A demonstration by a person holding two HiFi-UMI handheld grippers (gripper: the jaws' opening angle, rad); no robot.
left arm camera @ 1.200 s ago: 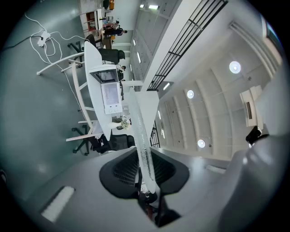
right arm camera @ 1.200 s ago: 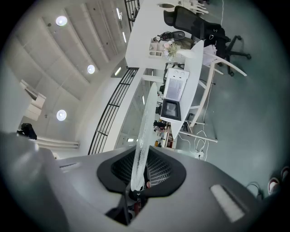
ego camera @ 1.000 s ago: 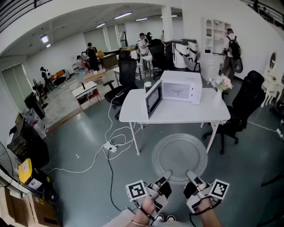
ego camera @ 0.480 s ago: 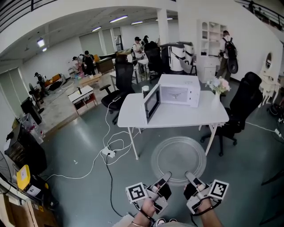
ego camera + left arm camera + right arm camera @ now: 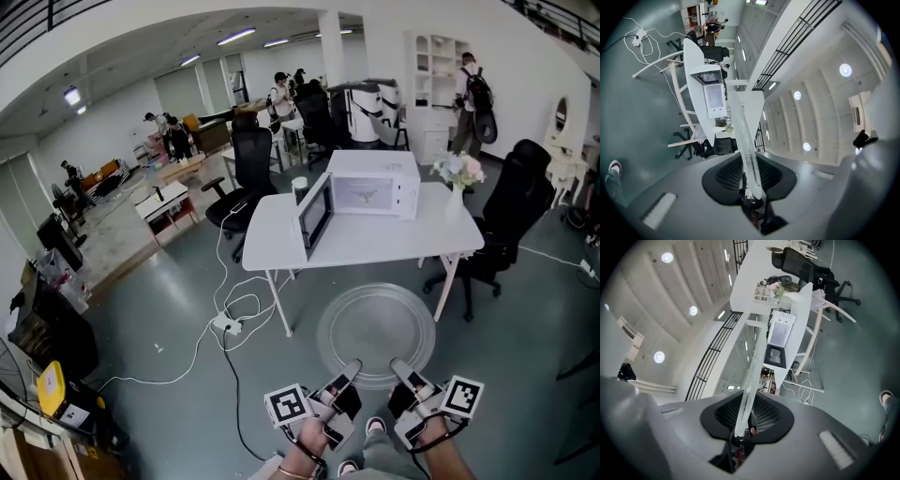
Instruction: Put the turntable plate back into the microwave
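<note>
**Grey Tools, Marker Cubes, White Shoes**

The left gripper (image 5: 352, 367) and the right gripper (image 5: 397, 367) were pale grey with black ribbed pads. Each bore a white cube (image 5: 289, 405) printed with black square markers. The left one's jaws had just been easing apart, with the glass plate (image 5: 377, 323) between them. Below showed grey trousers (image 5: 380, 457) and white shoes (image 5: 375, 426) edged in red.

left gripper (image 5: 750, 180) | jaws just opening | turntable plate (image 5: 743, 136) seemingly pinched | microwave (image 5: 712, 93) ahead
</note>
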